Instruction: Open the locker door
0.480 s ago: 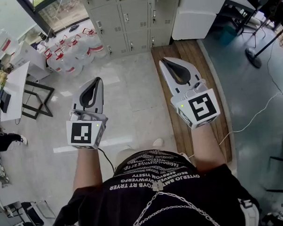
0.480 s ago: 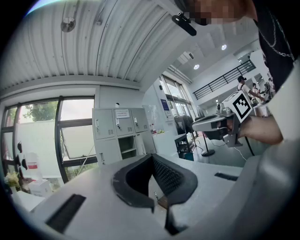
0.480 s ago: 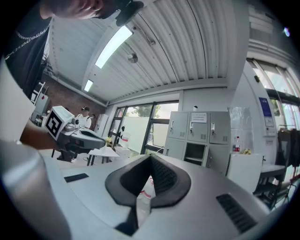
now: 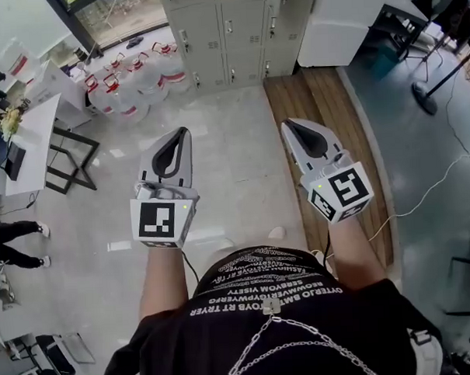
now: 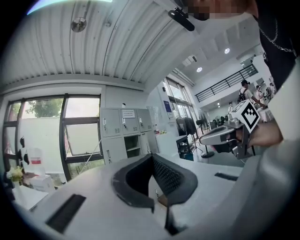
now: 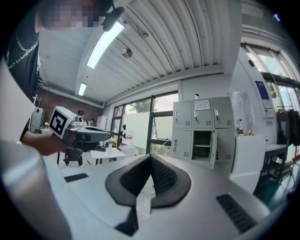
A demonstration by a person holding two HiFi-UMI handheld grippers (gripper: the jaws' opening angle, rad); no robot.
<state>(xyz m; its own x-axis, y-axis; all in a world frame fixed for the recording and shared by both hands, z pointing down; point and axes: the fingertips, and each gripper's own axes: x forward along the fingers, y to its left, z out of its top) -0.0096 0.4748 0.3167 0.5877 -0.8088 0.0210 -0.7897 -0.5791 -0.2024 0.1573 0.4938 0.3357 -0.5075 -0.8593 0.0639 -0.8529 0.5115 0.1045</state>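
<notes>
The grey lockers (image 4: pixel 228 28) stand against the far wall, well ahead of both grippers. In the gripper views they show as a bank of doors (image 5: pixel 124 136) (image 6: pixel 202 131), with one compartment (image 6: pixel 202 145) standing open. My left gripper (image 4: pixel 182 132) (image 5: pixel 151 155) points level toward them, with its jaws shut and nothing between them. My right gripper (image 4: pixel 288 124) (image 6: pixel 151 157) is held beside it over the wooden platform (image 4: pixel 316 94), also shut and empty. Neither gripper touches the lockers.
Several water jugs (image 4: pixel 129 82) crowd the floor left of the lockers. A white table (image 4: pixel 27 145) stands at the left and a white cabinet (image 4: pixel 337 23) right of the lockers. A fan stand (image 4: pixel 429 89) and a cable (image 4: pixel 429 190) lie on the right floor.
In the head view both grippers have shifted a little to the right, and the right one sits lower in the picture. Both stay shut and empty.
</notes>
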